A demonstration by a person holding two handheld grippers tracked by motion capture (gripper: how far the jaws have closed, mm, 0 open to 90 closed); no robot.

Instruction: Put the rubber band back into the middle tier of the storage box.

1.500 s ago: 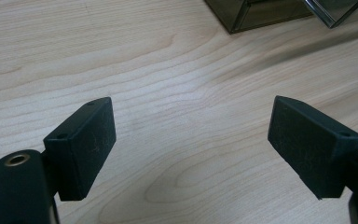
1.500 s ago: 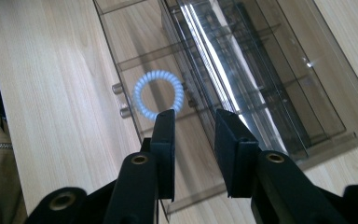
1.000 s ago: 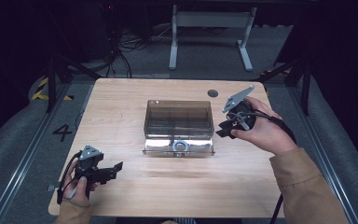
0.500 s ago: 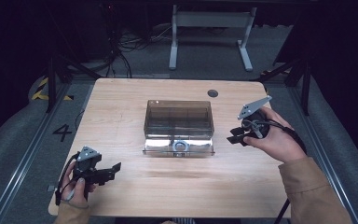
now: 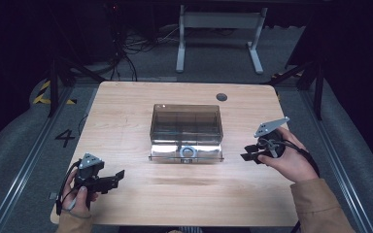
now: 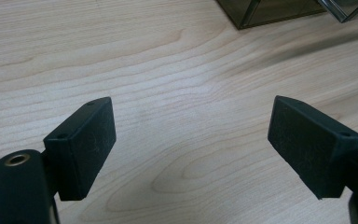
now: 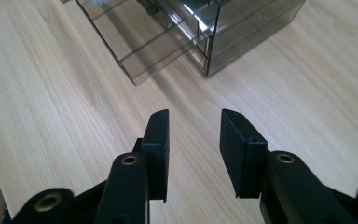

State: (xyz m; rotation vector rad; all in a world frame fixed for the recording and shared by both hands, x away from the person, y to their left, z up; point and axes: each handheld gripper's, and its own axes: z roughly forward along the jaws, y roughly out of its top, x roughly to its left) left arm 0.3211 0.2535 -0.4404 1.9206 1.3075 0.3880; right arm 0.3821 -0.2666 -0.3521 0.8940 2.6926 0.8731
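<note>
A smoky transparent box [image 5: 186,124] stands at the middle of the wooden table [image 5: 126,111]. A clear tray [image 5: 165,151] juts from its near side, with a round ring-like piece [image 5: 188,152] in it. My right gripper [image 5: 249,156] hovers right of the tray, pointing left at it. In the right gripper view its jaws [image 7: 195,140] stand partly apart over bare wood, short of the box [image 7: 256,28]; they have just been opening, with nothing between them. My left gripper [image 5: 114,178] rests near the front left corner, open wide [image 6: 191,140] and empty.
A dark round grommet [image 5: 222,97] sits in the table's far right part. Behind the table stands a white desk frame [image 5: 218,39] among cables. A "4" [image 5: 64,137] is marked on the floor at the left. Bare wood lies around the box.
My right hand has come down and toward the near edge, from beside the box's right end to beside the tray. Its jaws stand a little wider. The left hand has kept still.
</note>
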